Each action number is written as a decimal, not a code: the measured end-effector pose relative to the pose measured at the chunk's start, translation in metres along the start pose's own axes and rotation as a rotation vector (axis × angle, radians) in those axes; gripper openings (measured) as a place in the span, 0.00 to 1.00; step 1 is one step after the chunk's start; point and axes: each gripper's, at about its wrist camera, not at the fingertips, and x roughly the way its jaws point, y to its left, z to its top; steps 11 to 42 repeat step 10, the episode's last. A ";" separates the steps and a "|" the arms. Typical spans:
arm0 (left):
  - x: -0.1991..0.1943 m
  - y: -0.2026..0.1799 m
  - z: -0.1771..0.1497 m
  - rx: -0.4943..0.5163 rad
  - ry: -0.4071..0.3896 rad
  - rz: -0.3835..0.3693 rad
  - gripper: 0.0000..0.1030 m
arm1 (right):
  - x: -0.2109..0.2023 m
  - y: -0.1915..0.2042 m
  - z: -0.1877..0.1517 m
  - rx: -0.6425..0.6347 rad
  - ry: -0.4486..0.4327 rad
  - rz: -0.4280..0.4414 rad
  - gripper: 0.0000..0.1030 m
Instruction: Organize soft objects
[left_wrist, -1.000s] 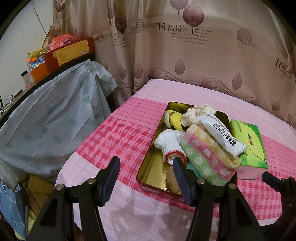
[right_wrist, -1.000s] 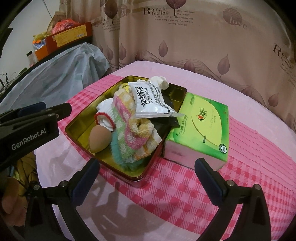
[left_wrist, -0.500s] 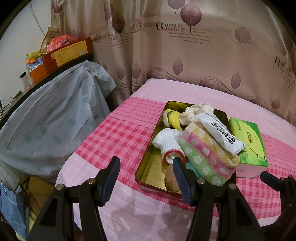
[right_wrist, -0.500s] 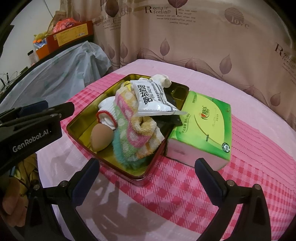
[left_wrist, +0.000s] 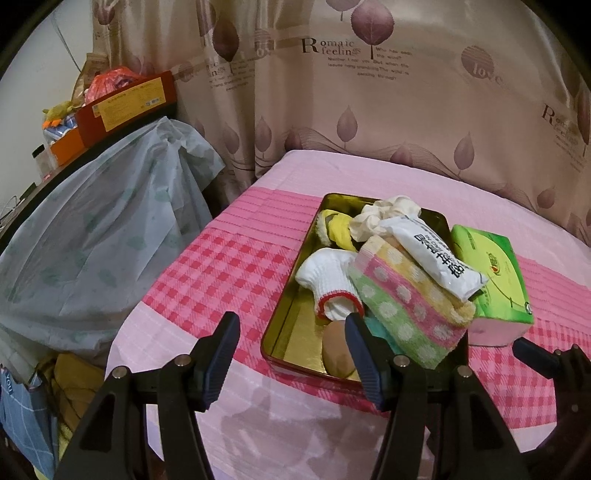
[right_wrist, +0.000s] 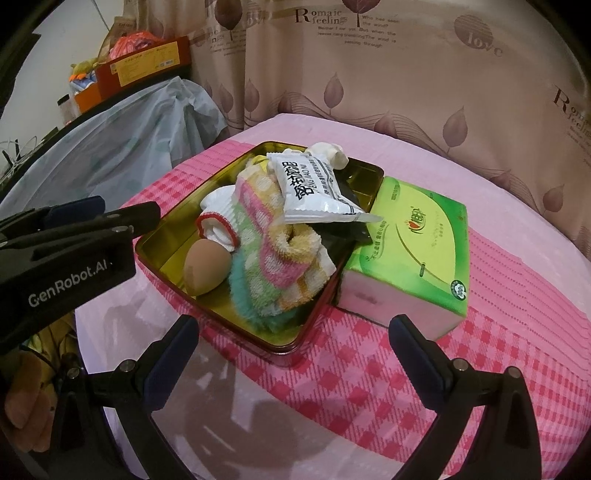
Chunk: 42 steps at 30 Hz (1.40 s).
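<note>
A gold tin tray (left_wrist: 295, 332) (right_wrist: 162, 254) on the pink checked table holds several soft things: a white glove with a red cuff (left_wrist: 328, 280) (right_wrist: 218, 218), a pastel dotted towel (left_wrist: 402, 299) (right_wrist: 273, 236), a brown sponge egg (left_wrist: 338, 349) (right_wrist: 205, 266), a white sachet (left_wrist: 432, 258) (right_wrist: 310, 188), a cream scrunchie (left_wrist: 384, 214) and a yellow cloth (left_wrist: 336, 229). A green tissue pack (left_wrist: 491, 280) (right_wrist: 413, 254) lies against the tray's right side. My left gripper (left_wrist: 291, 332) and right gripper (right_wrist: 291, 328) hang open and empty just short of the tray's near rim.
Left of the table, a pale plastic sheet (left_wrist: 92, 236) drapes over furniture, with orange boxes (left_wrist: 125, 103) on top. A leaf-print curtain (left_wrist: 369, 92) hangs behind the table. The table's near edge sits close under both grippers.
Both grippers have drawn back slightly from the tray and tilted up a little; the tray and its contents have not moved. Both stay open.
</note>
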 end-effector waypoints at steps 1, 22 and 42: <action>0.000 0.000 0.000 0.004 -0.001 0.002 0.59 | 0.000 0.000 0.000 0.000 0.001 0.000 0.98; 0.000 -0.002 -0.001 0.007 -0.012 0.000 0.59 | 0.000 0.001 -0.001 0.001 0.001 0.001 0.98; 0.000 -0.002 -0.001 0.007 -0.012 0.000 0.59 | 0.000 0.001 -0.001 0.001 0.001 0.001 0.98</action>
